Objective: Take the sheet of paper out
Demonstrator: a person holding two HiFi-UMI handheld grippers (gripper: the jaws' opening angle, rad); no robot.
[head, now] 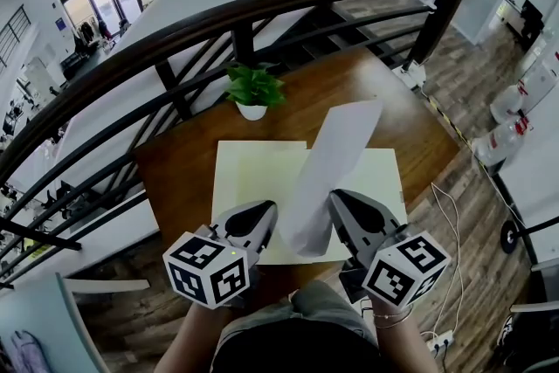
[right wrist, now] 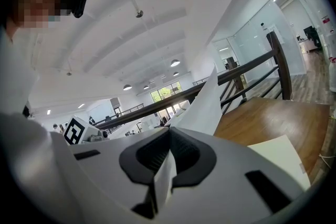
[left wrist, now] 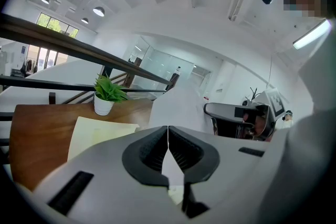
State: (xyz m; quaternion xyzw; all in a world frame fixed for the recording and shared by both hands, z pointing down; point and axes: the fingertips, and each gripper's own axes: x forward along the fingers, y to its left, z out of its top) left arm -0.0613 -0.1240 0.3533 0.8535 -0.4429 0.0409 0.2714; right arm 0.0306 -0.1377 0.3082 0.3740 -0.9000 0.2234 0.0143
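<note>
Clamping the white sheet of paper (head: 330, 166), left gripper (head: 261, 212) and right gripper (head: 341, 200) held it slanted above the pale yellow folder (head: 249, 175) on the brown wooden table (head: 179, 162).

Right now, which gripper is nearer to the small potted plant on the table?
Left. The left gripper is almost directly in line with the potted plant, on its near side. The right gripper is further to the right, beyond the raised sheet of paper.
</note>
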